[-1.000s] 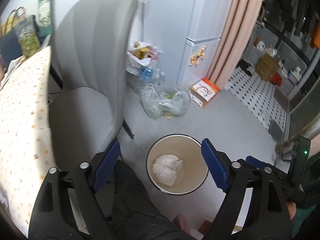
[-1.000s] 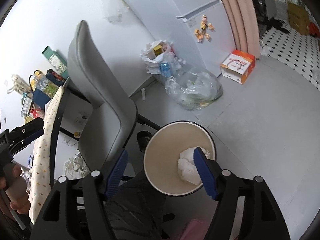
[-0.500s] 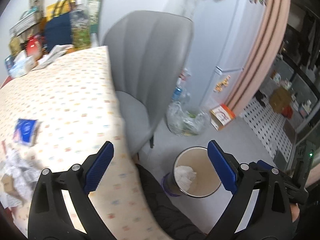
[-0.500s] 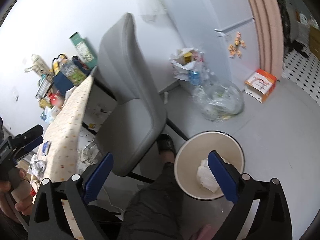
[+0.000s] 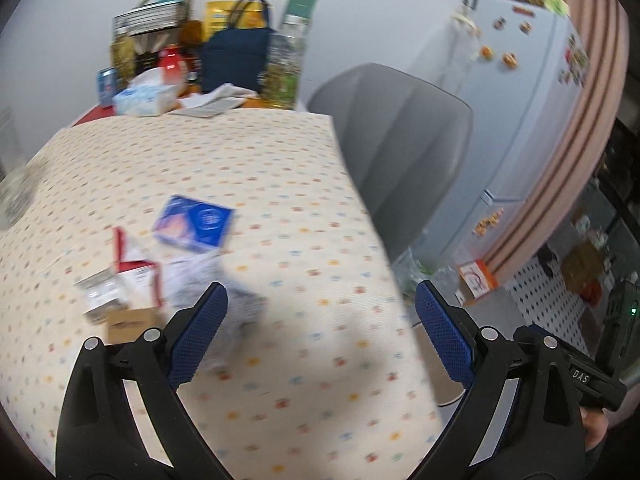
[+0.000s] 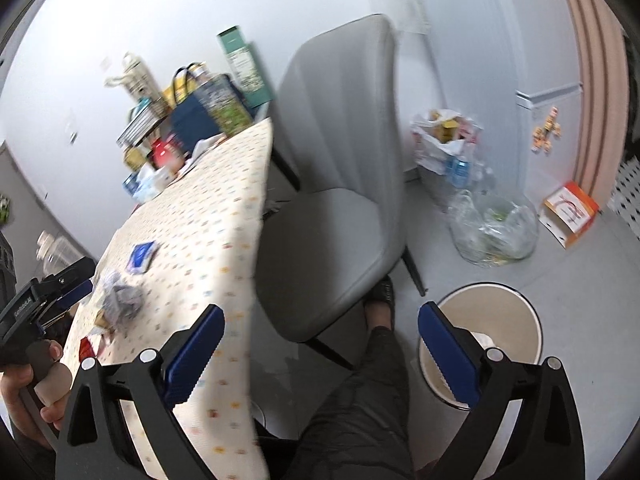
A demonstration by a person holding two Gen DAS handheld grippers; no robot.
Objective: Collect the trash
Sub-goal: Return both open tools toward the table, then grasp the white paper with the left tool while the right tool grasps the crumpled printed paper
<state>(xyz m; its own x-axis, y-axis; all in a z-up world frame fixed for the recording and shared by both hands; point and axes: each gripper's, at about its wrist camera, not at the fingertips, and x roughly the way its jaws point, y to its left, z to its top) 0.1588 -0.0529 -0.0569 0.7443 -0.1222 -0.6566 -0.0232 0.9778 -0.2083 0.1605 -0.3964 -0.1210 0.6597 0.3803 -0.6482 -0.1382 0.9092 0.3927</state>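
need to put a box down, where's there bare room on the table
Bare cloth runs along the chair-side edge of the table, between the blue box and the grey chair, and across the near corner. Crowded: the far end with bags and bottles, and the litter cluster by the left gripper.

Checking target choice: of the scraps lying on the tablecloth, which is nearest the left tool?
The crumpled grey-white wrapper, lying right by the left tool and its left finger; the blue packet and red-edged box lie farther off.
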